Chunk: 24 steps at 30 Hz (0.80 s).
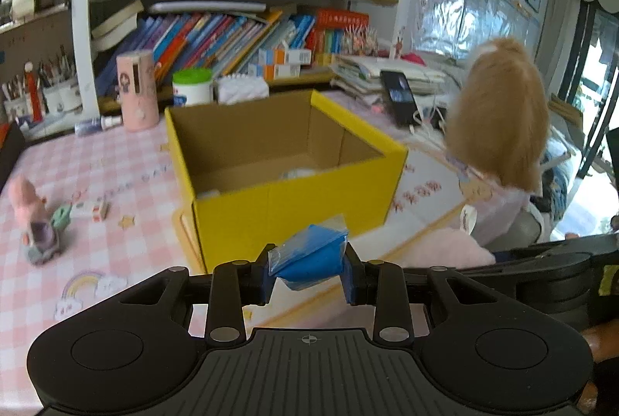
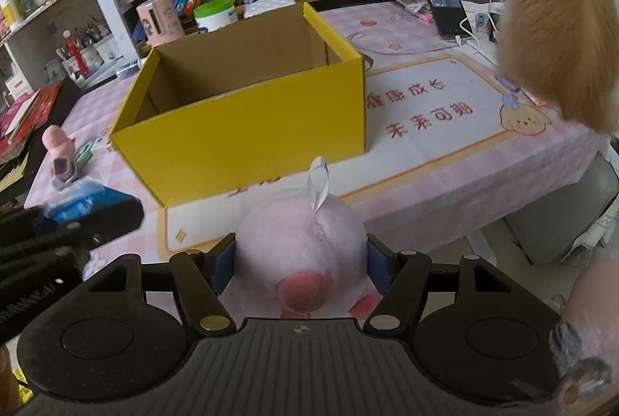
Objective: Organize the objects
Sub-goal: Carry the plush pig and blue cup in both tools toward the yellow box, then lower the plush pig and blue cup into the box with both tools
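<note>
The yellow cardboard box [image 1: 294,199] stands open-topped on the pink checked tabletop [image 1: 96,161], on a printed mat, and it looks nearly empty: from the left wrist view only something pale shows low against its near wall, too hidden to name.

Both loads are short of it. The left gripper [image 1: 309,271] has its fingers closed tight on a small blue packet in clear wrap [image 1: 311,257], held in the air in front of the box's near wall, below the level of the rim. The right gripper [image 2: 301,261] has its fingers pressed into the sides of a pink plush toy [image 2: 301,246] with a white tag, also on the near side of the box and not over the opening.

So, as a judgement, the tidying is at an early stage: two things are in hand and being carried, neither dropped in. Still out on the tabletop to the left are a small pink figure [image 1: 27,199], a little purple and grey toy [image 1: 42,242] just beside it and a small white and red piece [image 1: 94,209] nearby. These look like candidates for later trips

A fluffy tan toy [image 1: 499,114] at the right edge hangs near a person's pale sleeve
</note>
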Tool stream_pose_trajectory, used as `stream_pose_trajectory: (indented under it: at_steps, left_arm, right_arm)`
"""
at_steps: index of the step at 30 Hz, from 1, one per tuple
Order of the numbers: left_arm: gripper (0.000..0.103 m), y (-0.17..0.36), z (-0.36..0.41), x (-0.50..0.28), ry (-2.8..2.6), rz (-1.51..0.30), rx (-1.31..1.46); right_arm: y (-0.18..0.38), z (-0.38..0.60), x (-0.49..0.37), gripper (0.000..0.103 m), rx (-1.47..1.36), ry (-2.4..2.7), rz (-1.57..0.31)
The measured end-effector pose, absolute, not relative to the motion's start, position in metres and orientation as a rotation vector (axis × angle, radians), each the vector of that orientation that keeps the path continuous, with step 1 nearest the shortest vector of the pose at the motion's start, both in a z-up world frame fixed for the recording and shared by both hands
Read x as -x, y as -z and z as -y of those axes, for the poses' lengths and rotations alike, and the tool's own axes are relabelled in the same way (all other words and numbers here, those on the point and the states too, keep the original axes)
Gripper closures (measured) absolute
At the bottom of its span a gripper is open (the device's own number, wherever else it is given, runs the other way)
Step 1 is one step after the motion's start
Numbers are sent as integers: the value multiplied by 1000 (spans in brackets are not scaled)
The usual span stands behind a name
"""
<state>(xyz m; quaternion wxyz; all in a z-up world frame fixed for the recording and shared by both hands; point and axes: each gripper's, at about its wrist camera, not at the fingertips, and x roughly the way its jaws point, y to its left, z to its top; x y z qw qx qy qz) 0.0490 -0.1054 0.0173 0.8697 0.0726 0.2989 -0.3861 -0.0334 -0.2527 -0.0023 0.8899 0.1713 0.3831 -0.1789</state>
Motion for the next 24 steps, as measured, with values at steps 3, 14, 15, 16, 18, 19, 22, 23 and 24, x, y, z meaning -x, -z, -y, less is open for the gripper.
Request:
stream_pose_trajectory:
  at_steps: [3, 14, 15, 16, 18, 19, 22, 23, 24]
  left_arm:
    - [72, -24, 117, -57, 797, -600, -150]
    - [72, -42, 152, -103, 700, -525, -144]
    - [72, -43, 155, -106, 691, -518, -146]
    - [72, -44, 160, -111, 679, -511, -155]
    - [72, -42, 168, -117, 657, -514, -174]
    - [72, -39, 172, -122, 644, -524, -181]
    - [72, -28, 182, -134, 607, -562, -196]
    - [72, -23, 186, -139, 595, -585, -199]
    - [72, -19, 188, -143, 584, -604, -202]
  right_arm:
    - [-1, 265, 26, 38, -349, 369, -785]
    - [-57, 332, -1, 38, -257, 384, -561]
    - [-61, 337, -6, 38, -250, 379, -544]
    - [-65, 343, -12, 38, -246, 370, -528]
    - [-71, 352, -24, 38, -236, 349, -506]
    - [-73, 354, -31, 38, -230, 333, -500]
    - [-73, 357, -56, 38, -218, 277, -495]
    - [-72, 356, -64, 38, -212, 254, -499]
    - [-70, 354, -73, 38, -204, 230, -506]
